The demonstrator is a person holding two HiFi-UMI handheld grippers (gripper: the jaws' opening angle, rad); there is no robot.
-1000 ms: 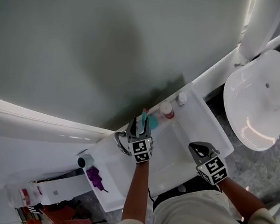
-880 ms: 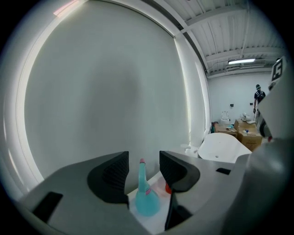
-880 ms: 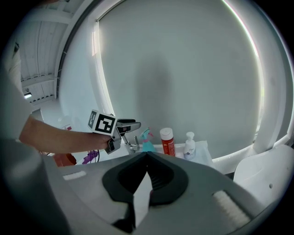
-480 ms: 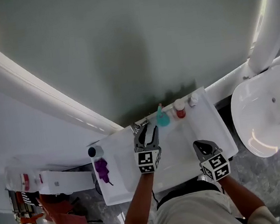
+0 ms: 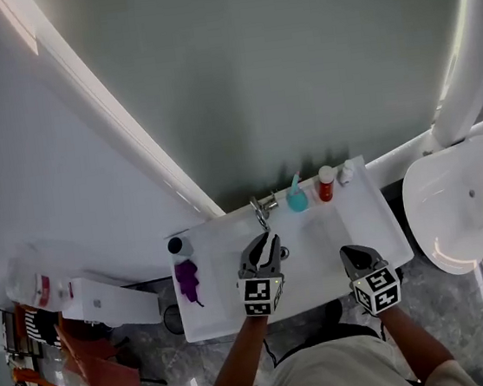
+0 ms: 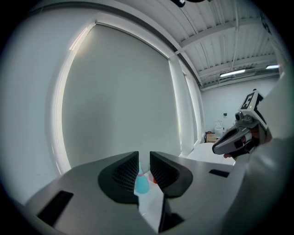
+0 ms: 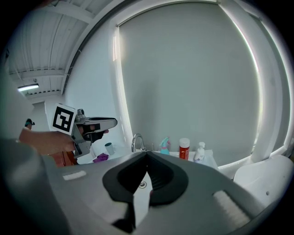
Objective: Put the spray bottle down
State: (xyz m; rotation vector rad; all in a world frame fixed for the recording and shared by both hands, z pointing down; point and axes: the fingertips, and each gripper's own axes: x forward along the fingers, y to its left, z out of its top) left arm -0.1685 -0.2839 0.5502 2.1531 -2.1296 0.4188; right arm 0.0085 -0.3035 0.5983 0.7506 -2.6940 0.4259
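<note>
**Spray bottle parked at rear of sink, both grippers empty**

- Far left on the tabletop [image 5: 215, 300]: a dark cup [image 5: 176, 246], with a purple cloth [image 5: 187, 282] at its 6 o'clock. Neither looks involved.
- Faucet [image 5: 264, 209]: sits at 12 o'clock from the left gripper [image 5: 265, 242].
- Left gripper: the jaws are closing to a narrow slit with nothing between them. The bottle only shows far off through the gap.
- Spray bottle [image 5: 296, 198]: upright on the tabletop's back edge, just right of the faucet. It is at 1 o'clock from the left gripper and apart from it. The put-down looks done.
- Red bottle [image 5: 326, 186]: near the spray bottle at its 3 o'clock. A small white bottle [image 5: 345, 172] stands beyond it.
- Right gripper [image 5: 354, 255]: at 4 o'clock from the left one, jaws together and holding nothing.

Risks
- The bottle is tall and narrow. A swing of the left gripper towards 1 o'clock could tip it into the red bottle or the basin.
- The faucet could be clipped the same way.

Hard to make out
- In the left gripper view the jaws cut off the bottle's base.
- In the head view the bottle is too small to tell whether it touches the wall or the red bottle.
- The grippers and arms cover much of the basin.
</note>
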